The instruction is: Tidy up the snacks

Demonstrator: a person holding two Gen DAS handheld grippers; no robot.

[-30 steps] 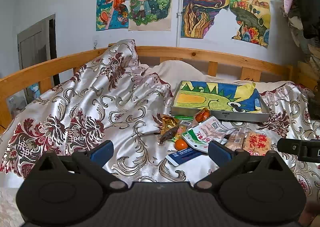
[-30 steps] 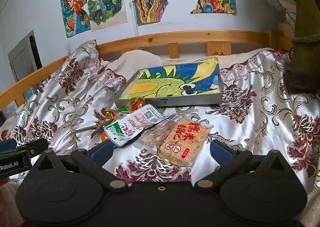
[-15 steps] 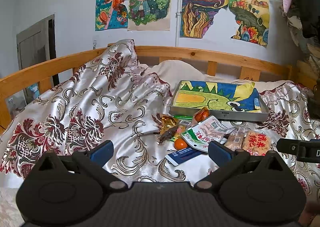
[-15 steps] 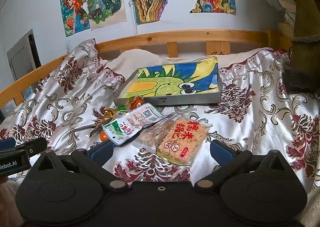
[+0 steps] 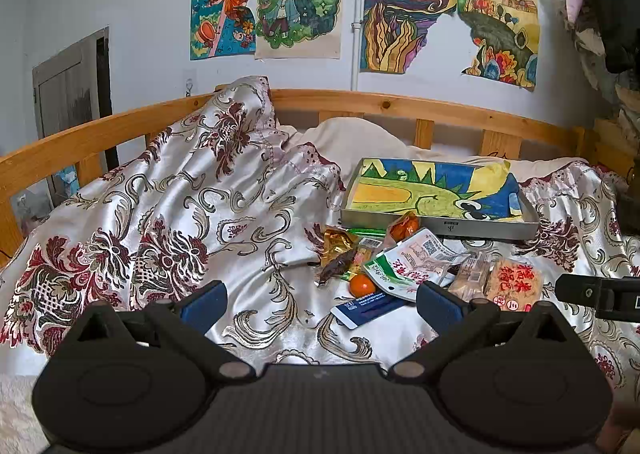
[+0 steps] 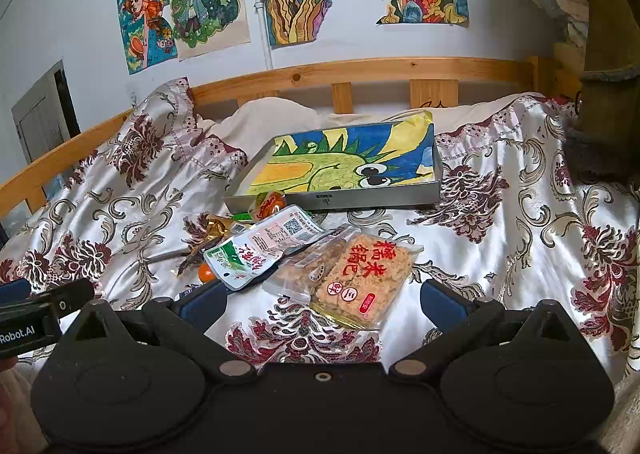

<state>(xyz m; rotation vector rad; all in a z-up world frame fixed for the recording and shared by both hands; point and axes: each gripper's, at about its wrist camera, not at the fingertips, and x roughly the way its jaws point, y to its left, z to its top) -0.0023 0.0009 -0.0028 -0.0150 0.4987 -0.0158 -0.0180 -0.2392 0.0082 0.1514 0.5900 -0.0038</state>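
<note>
On the quilt (image 6: 500, 238), a tray (image 6: 332, 200) lies behind the heaped snacks (image 6: 304, 250). Both grippers, left (image 5: 320, 300) and right (image 6: 320, 298), hover empty, fingers apart. The slick packets overlap, so a pinch may drag neighbours; the orange (image 5: 362, 285), apparently loose, could roll.

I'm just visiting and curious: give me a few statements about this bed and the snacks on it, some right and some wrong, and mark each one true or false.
1. Both grippers, the left gripper and the right gripper, are open and hold nothing. True.
2. The snacks already lie inside the tray. False: they lie on the bedspread in front of it.
3. The rice cracker pack with red characters lies nearest the right gripper. True.
4. The small orange sits on top of the tray. False: it rests on the bedspread beside the green-and-white pouch.
5. A dragon drawing lines the tray. True.
</note>
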